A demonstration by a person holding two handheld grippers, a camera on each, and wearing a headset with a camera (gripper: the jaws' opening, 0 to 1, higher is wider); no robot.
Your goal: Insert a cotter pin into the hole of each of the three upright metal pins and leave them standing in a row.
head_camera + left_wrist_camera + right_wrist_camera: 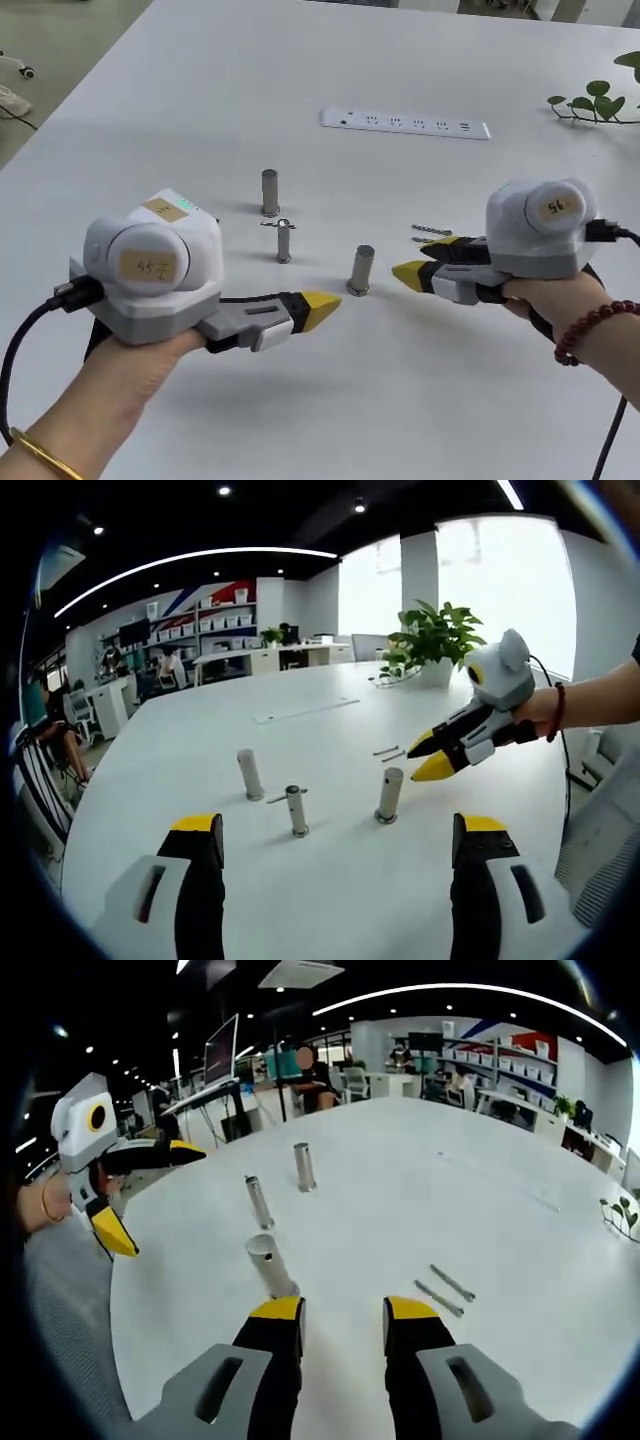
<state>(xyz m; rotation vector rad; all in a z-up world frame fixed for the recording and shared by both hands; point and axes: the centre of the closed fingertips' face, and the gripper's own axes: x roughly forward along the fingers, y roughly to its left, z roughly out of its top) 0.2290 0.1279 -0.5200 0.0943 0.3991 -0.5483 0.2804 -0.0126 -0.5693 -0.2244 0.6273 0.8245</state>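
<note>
Head view: the white table [200,90] ends at a slanting left edge at the far left, with grey floor [50,40] beyond it. Bare surface lies on every side of the pins.

At the near left, the left hand [130,365] holds the white-bodied, yellow-tipped left tongs [315,312] level and pointing right. The left gripper view shows their jaws wide apart and empty.

Three upright grey cylindrical metal pins stand in a slanting row, well clear of the edges. They are the far pin [270,192], the middle pin [284,243] with a thin cotter pin [277,223] crossing near its top, and the nearest pin [361,270], furthest right.

Just right of it hover the right tongs [415,265], level and pointing left, jaws slightly apart and empty, in the right hand [545,295]. Two loose cotter pins [431,233] lie on the table just beyond them.

A white power strip [405,123] lies far back, and green plant leaves [590,103] sit at the far right.
</note>
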